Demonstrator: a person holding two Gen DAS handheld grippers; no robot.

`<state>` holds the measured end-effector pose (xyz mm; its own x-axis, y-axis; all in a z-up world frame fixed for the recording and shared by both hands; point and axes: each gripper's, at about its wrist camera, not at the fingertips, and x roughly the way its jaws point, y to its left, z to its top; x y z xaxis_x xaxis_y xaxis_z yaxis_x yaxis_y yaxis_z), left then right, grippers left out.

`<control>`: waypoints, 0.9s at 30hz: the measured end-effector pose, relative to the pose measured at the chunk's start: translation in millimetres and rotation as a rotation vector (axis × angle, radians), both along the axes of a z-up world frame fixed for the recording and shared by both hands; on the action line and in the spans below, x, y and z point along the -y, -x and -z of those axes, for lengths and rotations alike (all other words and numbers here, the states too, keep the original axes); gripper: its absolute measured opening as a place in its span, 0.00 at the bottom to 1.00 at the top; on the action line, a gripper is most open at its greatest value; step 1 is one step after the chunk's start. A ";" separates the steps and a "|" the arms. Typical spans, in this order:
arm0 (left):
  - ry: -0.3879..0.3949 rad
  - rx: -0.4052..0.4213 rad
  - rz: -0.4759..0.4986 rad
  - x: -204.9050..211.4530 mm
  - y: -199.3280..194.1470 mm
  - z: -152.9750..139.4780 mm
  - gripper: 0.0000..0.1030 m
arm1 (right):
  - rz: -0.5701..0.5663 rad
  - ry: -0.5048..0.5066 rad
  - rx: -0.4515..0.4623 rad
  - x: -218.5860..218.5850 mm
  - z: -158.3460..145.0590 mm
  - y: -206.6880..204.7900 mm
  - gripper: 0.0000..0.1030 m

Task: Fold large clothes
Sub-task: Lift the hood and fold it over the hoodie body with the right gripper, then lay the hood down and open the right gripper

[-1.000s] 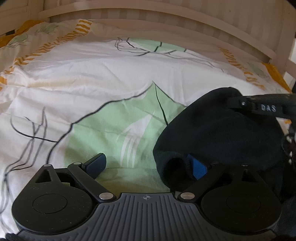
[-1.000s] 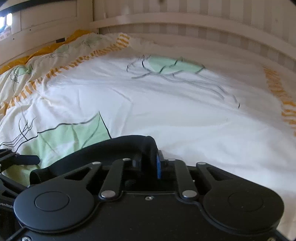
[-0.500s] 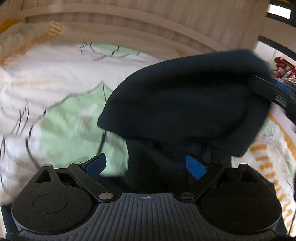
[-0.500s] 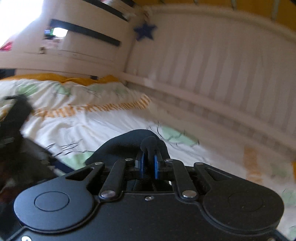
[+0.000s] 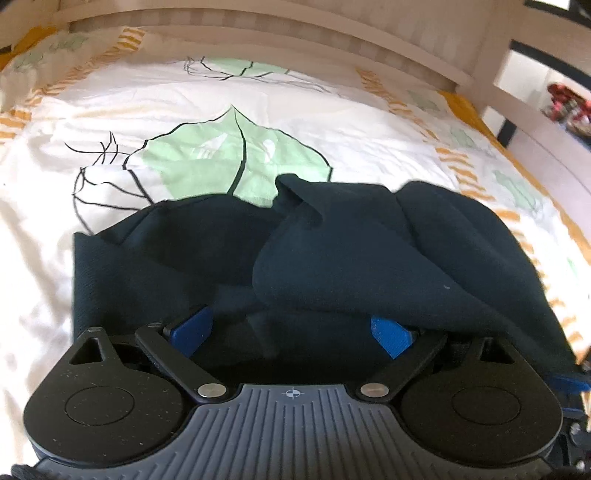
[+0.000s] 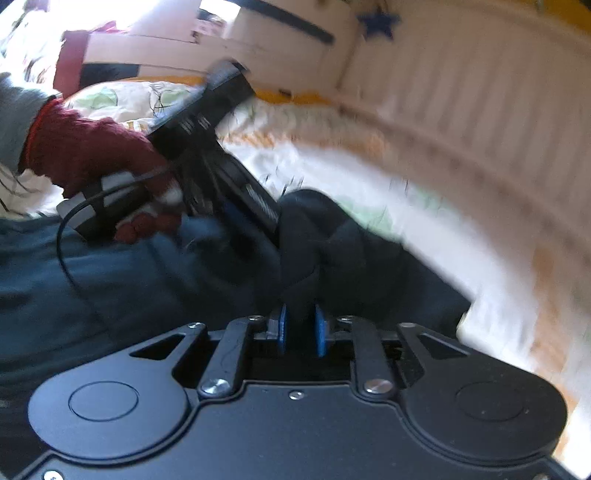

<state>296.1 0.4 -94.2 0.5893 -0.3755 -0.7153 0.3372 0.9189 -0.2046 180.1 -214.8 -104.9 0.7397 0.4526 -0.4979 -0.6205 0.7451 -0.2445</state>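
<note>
A dark navy garment (image 5: 351, 251) lies bunched on the bed in the left wrist view, its folds draped over my left gripper (image 5: 291, 332). That gripper is open, its blue pads wide apart with cloth between and over them. In the right wrist view my right gripper (image 6: 301, 328) is shut on a thick fold of the same garment (image 6: 306, 236), held between its blue pads. The left gripper body (image 6: 207, 122), held by a hand in a dark red glove (image 6: 92, 147), shows above the cloth at the left.
The bed has a white duvet (image 5: 221, 96) with green leaf prints and orange stripes. A pale wooden slatted bed rail (image 5: 295, 29) runs along the far side, with a bed post (image 5: 495, 48) at the right. The right wrist view is motion-blurred.
The garment was lifted and swung by the right gripper, and now lies lower, bunched over the left gripper. The right gripper turned left towards the left hand. The left jaws stayed open.
</note>
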 end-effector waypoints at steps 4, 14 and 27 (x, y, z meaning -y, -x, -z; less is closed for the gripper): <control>-0.028 0.019 0.042 -8.2 10.7 -14.0 0.91 | 0.076 -0.092 -0.109 13.4 -11.9 -4.1 0.55; 0.143 -0.046 -0.023 -11.1 13.7 -27.1 0.91 | 0.505 -0.476 -0.316 60.4 -35.1 -76.3 0.83; 0.258 -0.178 -0.119 17.7 -5.0 0.4 0.66 | 0.691 -0.447 -0.362 60.3 8.3 -75.3 0.81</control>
<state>301.1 -17.3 -94.5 0.5145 -0.4940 -0.7009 0.1692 0.8598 -0.4818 255.4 -275.1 -113.2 0.7509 0.1726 -0.6374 0.0184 0.9594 0.2815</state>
